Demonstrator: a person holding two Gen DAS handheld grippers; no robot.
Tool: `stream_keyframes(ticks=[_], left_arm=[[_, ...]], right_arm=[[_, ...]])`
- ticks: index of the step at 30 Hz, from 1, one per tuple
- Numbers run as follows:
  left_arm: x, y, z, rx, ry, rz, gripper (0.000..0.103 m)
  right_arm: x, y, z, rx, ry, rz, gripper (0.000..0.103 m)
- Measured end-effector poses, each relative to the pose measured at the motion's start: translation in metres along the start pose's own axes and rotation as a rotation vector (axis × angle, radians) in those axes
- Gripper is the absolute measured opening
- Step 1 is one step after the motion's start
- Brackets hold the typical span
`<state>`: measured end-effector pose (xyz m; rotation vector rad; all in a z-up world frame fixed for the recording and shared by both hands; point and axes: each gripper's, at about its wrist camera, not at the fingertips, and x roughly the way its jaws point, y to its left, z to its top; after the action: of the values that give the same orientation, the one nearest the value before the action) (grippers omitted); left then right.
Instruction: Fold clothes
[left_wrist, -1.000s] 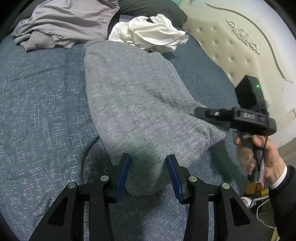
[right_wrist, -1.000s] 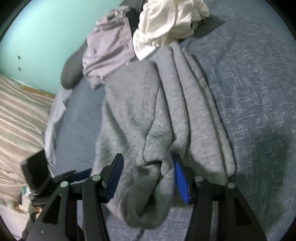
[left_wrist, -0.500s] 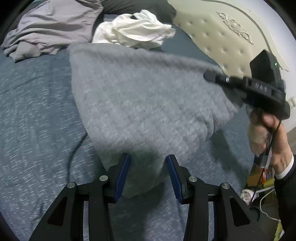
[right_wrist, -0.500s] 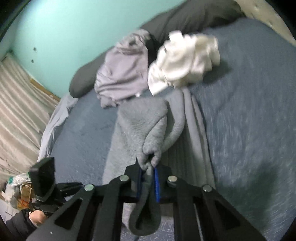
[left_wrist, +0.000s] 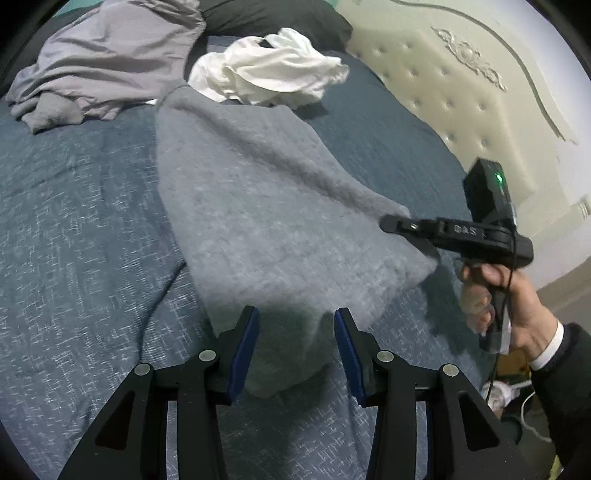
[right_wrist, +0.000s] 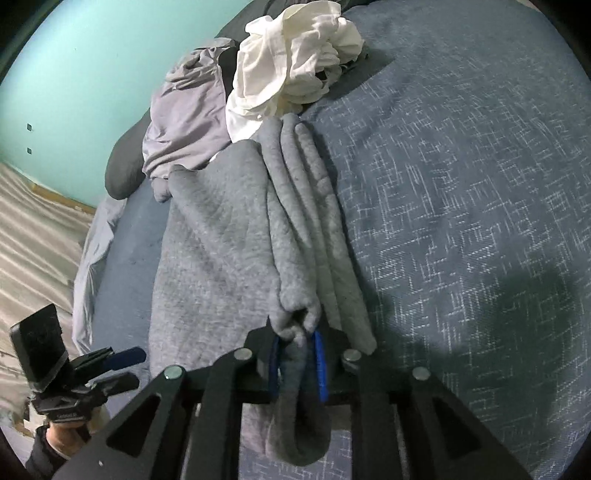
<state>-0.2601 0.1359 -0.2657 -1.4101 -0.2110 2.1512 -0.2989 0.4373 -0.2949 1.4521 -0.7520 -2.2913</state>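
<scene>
Right wrist view shows my right gripper (right_wrist: 297, 352) pinching a bunched edge of the grey garment (right_wrist: 221, 266) on the bed (right_wrist: 461, 221), jaws easing apart slightly. My left gripper (left_wrist: 295, 347) stands open astride the near hem, not pressing. I'd firm both grips before drawing the fold across evenly.

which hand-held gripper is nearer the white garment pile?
Right, slightly. The right hand-held gripper pinches the grey garment on the side where the white pile lies; the left hand-held gripper straddles its near end.
</scene>
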Motion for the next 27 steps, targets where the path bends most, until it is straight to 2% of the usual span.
stream_keyframes(ticks=[4,8,14,19,23,27], left_arm=[[0.002,0.004,-0.001,-0.006,-0.003,0.007,0.045],[0.008,0.005,-0.007,-0.011,0.008,0.023,0.045],[0.017,0.009,-0.015,-0.011,0.028,0.040,0.046],[0.016,0.009,-0.017,-0.020,0.024,0.035,0.047],[0.012,0.012,-0.018,-0.027,0.019,0.024,0.047],[0.012,0.015,-0.019,-0.032,0.017,0.018,0.047]], right_arm=[[-0.014,0.003,-0.004,-0.006,0.015,-0.007,0.023],[-0.024,0.005,-0.014,-0.043,0.030,-0.018,0.023],[-0.009,0.001,-0.025,-0.073,0.062,-0.066,0.012],[0.002,-0.004,-0.031,-0.069,0.082,-0.098,0.012],[-0.011,-0.010,-0.028,-0.037,0.059,-0.083,0.012],[-0.034,-0.006,-0.026,-0.026,0.000,-0.060,0.012]])
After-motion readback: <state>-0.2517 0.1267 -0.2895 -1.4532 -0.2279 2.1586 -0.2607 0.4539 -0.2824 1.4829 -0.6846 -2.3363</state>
